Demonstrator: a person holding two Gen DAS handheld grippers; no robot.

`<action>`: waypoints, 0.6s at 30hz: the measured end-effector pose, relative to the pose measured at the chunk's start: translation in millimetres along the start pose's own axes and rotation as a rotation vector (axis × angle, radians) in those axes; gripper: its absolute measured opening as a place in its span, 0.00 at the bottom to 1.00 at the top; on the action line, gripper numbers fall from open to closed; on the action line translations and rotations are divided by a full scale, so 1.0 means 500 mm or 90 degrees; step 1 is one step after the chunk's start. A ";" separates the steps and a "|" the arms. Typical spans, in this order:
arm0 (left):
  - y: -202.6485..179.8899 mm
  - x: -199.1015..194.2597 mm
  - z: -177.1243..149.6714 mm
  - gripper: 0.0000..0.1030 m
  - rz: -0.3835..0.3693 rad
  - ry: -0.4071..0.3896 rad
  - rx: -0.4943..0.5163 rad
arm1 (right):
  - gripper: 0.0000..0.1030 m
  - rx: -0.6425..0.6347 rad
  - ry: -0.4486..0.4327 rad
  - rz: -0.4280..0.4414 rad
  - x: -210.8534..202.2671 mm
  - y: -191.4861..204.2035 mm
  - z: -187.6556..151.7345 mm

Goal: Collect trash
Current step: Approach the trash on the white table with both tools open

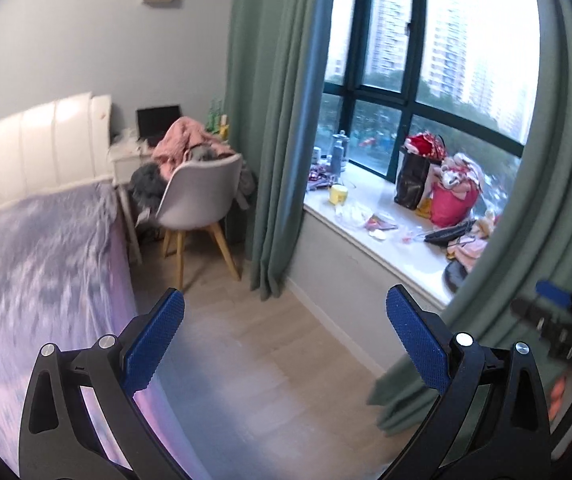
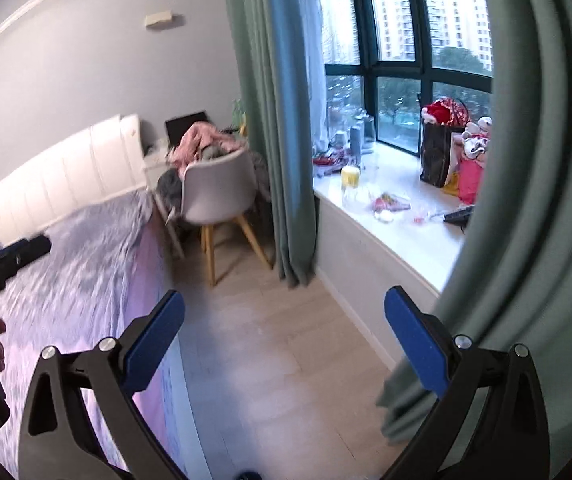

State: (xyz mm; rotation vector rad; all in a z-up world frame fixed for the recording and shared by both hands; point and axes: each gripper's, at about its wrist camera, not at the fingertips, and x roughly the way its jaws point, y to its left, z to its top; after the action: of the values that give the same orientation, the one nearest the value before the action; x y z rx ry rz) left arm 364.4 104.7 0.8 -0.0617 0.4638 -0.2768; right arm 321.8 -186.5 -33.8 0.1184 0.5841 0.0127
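Observation:
Wrappers and scraps of plastic [image 1: 370,222] lie on the white window sill [image 1: 402,256], also in the right wrist view [image 2: 390,204]. A yellow cup [image 1: 339,194] stands near them, also in the right wrist view [image 2: 351,177]. My left gripper [image 1: 286,336] is open and empty, held above the wooden floor, well short of the sill. My right gripper [image 2: 284,338] is open and empty too, beside the left one. The right gripper's body [image 1: 558,332] shows at the right edge of the left wrist view; the left gripper's body [image 2: 2,260] shows at the left edge of the right wrist view.
A bed with a purple cover [image 1: 34,264] fills the left. A grey chair [image 1: 198,196] piled with clothes stands by a white desk [image 1: 126,156]. Green curtains [image 1: 274,120] hang beside the window; another curtain [image 2: 526,200] is close on the right. Bags [image 1: 450,192] and bottles [image 1: 340,152] stand on the sill.

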 end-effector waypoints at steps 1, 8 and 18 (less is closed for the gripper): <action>0.011 0.024 0.011 0.96 -0.005 0.008 0.014 | 0.94 0.006 -0.002 -0.005 0.014 0.003 0.010; 0.050 0.200 0.051 0.96 -0.060 0.068 0.053 | 0.94 -0.007 0.009 -0.069 0.137 0.017 0.080; -0.023 0.450 0.143 0.96 -0.135 0.091 0.102 | 0.94 0.022 0.005 -0.105 0.320 -0.056 0.173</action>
State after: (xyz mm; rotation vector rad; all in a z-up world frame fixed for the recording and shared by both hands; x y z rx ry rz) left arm 586.7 31.1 -31.3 0.0662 0.5767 -0.5281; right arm 502.4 -216.6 -53.4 0.1031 0.6008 -0.1571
